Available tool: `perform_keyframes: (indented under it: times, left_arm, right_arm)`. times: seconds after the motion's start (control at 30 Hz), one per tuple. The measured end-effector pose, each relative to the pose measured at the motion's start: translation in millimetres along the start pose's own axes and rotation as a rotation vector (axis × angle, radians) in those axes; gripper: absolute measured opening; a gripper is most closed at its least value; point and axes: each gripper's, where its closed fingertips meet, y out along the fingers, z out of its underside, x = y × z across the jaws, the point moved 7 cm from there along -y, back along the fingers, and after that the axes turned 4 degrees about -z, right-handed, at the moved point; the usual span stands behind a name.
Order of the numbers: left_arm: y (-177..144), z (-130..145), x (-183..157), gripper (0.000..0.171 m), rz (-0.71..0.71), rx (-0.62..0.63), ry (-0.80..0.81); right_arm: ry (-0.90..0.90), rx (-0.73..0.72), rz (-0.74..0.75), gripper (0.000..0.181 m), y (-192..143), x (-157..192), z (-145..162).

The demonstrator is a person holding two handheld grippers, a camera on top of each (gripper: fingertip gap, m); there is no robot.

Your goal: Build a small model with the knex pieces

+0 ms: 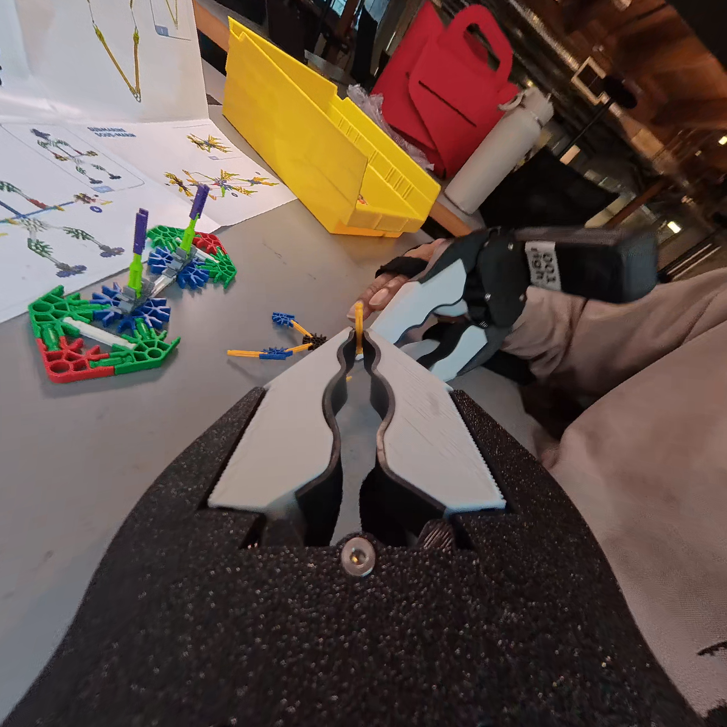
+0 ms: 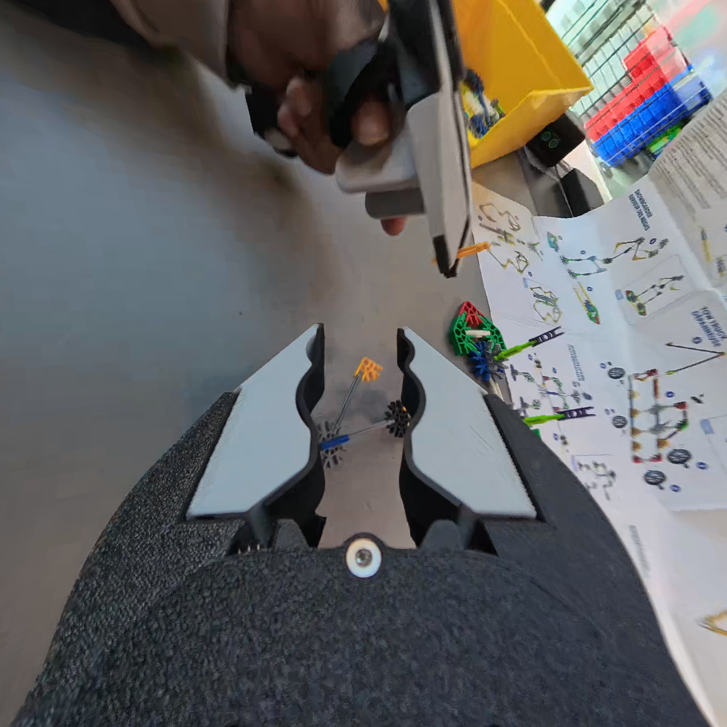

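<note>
My left gripper (image 1: 358,334) is shut on a short orange rod (image 1: 358,320) that stands up between its fingertips, held above the grey table (image 1: 118,452). It also shows in the right wrist view (image 2: 448,257), the rod (image 2: 472,250) sticking out sideways. My right gripper (image 2: 360,334) is open and empty, low over a small piece made of a yellow connector (image 2: 368,369), a black connector (image 2: 397,419), a grey connector (image 2: 332,446) and thin rods, which lies between its fingers. In the left wrist view the right gripper (image 1: 413,352) is close on the right.
A large green, red and blue build (image 1: 118,303) with two upright green-purple posts lies on the left. A small blue-and-yellow rod piece (image 1: 287,340) lies near it. Instruction sheets (image 1: 98,157) and a yellow bin (image 1: 334,157) sit behind; a red bag (image 1: 444,90) and a white bottle (image 1: 499,153) sit farther back. Tip to tip, the grippers are about 5 cm apart.
</note>
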Motion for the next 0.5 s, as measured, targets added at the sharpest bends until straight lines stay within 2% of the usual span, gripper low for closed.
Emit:
perform_keyframes:
  times: [0.1,0.2,0.33,0.5]
  left_arm:
    - [1.5,0.3,-6.7,0.001,-0.077,0.031,0.194]
    - [4.7,0.4,-19.0,0.001,-0.129,0.038,0.386]
    - [12.4,4.7,-37.1,0.001,-0.160,0.044,0.584]
    - [16.5,8.2,-44.8,0.001,-0.165,0.060,0.658]
  right_arm:
    - [0.255,-0.220,-0.035,0.038,-20.5,-18.7,-16.9]
    - [0.412,-0.322,-0.049,0.031,-32.5,-31.6,-18.1]
    - [0.459,-0.357,-0.095,0.024,-29.7,-29.0,-20.0]
    - [0.455,-0.350,-0.127,0.008,-25.7,-23.7,-21.4]
